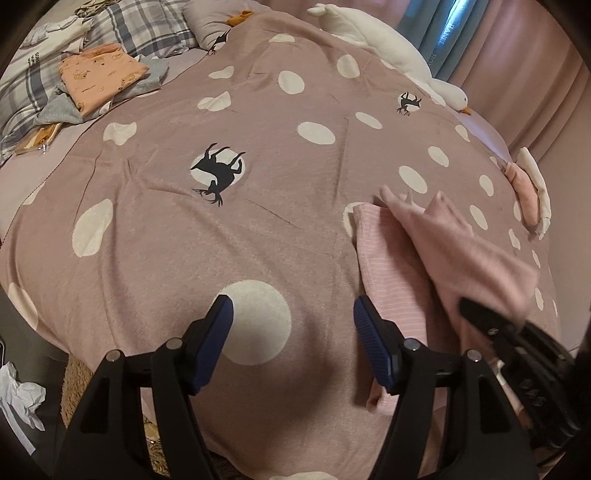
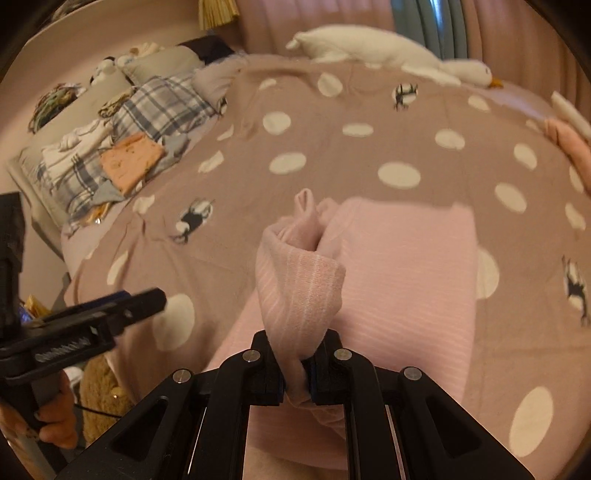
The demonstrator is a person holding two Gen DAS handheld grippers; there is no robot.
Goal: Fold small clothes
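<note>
A pink striped garment (image 2: 406,280) lies on the spotted bedspread (image 2: 332,155), partly folded. My right gripper (image 2: 297,373) is shut on a bunched edge of this garment, and the pinched cloth rises in a loose roll in front of the fingers. In the left wrist view the same pink garment (image 1: 391,266) lies to the right, with a lifted flap over it and the right gripper (image 1: 480,317) at its lower edge. My left gripper (image 1: 293,314) stands open above bare bedspread, with nothing between its blue pads. The left gripper (image 2: 147,299) also shows at the left of the right wrist view, held by a hand (image 2: 55,417).
An orange folded garment (image 1: 99,77) lies on grey clothes by plaid pillows (image 1: 147,29) at the far left. A white goose plush (image 1: 388,51) lies along the far edge. A pink and white cushion (image 1: 528,192) sits at the right. Curtains (image 1: 517,55) hang behind.
</note>
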